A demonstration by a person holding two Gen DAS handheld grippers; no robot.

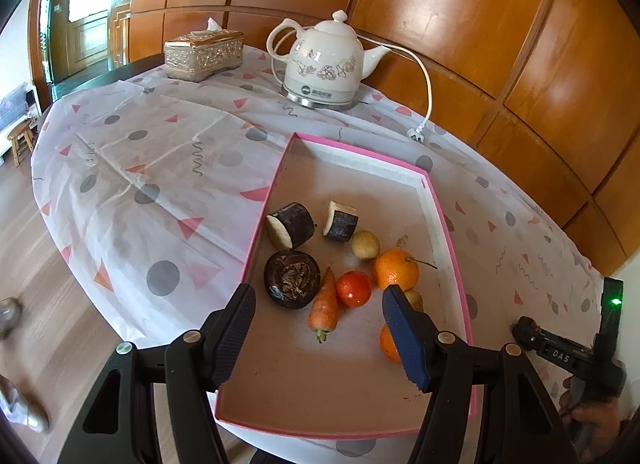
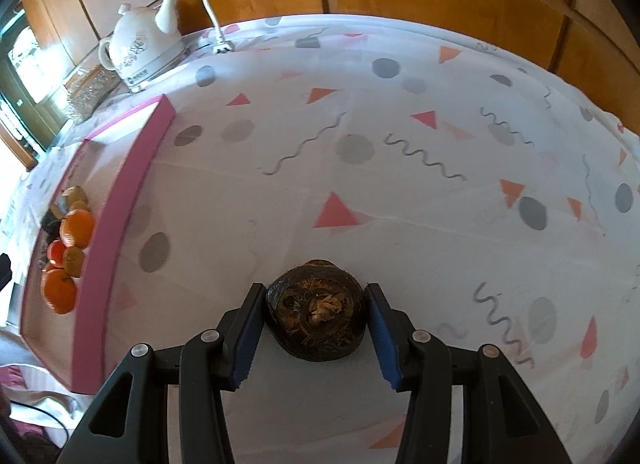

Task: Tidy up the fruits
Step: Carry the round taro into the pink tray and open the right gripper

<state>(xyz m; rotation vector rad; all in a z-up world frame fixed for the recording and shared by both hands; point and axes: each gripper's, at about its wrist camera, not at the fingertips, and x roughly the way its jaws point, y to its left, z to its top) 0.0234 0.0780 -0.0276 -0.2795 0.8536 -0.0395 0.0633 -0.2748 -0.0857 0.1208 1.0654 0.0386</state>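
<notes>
step: sorting, I think | right gripper (image 2: 316, 332) is closing on a dark root (image 2: 316, 316) out on the cloth (image 2: 400, 184), right of the pink box (image 2: 120, 200) | left gripper (image 1: 320, 340) is hanging open over the box, holding nothing | oranges (image 1: 396, 268), tomato (image 1: 354, 288), carrot (image 1: 324, 304) are sitting in the box | next: probably lifting the root and picking its spot

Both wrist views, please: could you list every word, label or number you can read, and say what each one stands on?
"DAS" – white letters on the black bar of the right gripper, seen in the left wrist view.
Logo with small characters on the base of the white kettle: too small and blurred to read; the same mark in the right wrist view is also illegible.
No readable text on the pink box, the tissue box or the tablecloth.
</notes>
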